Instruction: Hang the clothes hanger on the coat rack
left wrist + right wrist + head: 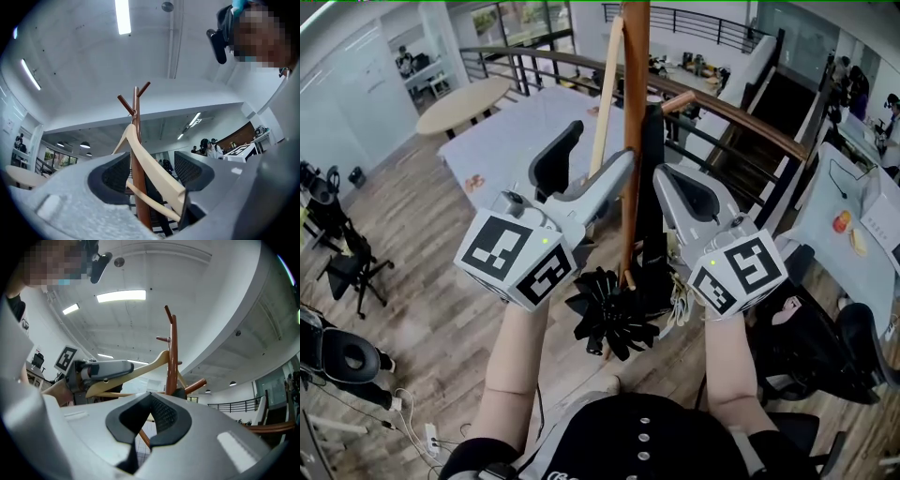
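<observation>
A brown wooden coat rack (636,112) rises straight ahead of me, its pegs (129,104) forking at the top. A pale wooden hanger (140,147) hangs with its top against the pole (136,136), just under those pegs. My left gripper (152,164) is open. The hanger's lower arm runs down between its jaws and ends close to the right one, and no pad presses on it. In the right gripper view the hanger (145,365) slants from the pole (173,357) towards the left gripper (101,371). My right gripper (151,401) is shut and empty, just right of the pole (670,183).
Something black (652,206) hangs along the pole, and a black fan-shaped thing (614,319) lies at its foot. Behind are a white table (516,131), a round table (464,103) and a curved railing (731,108). Black office chairs (347,262) stand to both sides.
</observation>
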`<state>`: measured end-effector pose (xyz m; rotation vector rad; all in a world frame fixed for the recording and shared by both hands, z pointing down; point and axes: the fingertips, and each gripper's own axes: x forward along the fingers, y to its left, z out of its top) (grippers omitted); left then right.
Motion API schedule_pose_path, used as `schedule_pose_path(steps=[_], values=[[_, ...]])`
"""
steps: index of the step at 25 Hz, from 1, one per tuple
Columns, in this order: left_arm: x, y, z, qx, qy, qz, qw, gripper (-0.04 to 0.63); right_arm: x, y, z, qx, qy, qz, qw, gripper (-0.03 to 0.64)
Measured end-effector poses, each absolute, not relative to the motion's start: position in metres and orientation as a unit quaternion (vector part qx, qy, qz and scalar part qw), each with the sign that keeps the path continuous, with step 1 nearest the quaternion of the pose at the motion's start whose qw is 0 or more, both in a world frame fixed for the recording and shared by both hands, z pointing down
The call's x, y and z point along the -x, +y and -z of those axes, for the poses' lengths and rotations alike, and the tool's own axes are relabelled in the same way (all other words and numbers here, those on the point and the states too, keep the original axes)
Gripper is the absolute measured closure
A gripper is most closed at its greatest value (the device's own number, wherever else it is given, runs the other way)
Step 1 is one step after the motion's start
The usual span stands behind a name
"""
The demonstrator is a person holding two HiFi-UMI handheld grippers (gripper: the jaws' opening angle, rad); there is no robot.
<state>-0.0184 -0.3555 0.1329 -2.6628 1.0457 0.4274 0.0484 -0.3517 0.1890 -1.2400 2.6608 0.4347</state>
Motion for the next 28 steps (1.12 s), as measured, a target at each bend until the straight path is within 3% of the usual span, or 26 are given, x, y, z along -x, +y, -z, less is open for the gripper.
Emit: schedule_pose_path(steps=[11,28], values=[[0.042,-0.329,-0.129,0.899,0.371,-0.207,0.105,0.293,-0.043,-0.336,-0.202,0.411,0.899,-0.133,0.079,0.615],[0.04,-0.295,-0.193,0.911,0.365,-0.178,0.07,0.293,-0.027,-0.313,-0.223,0.39,0.91,-0.117,0.076,0.615]])
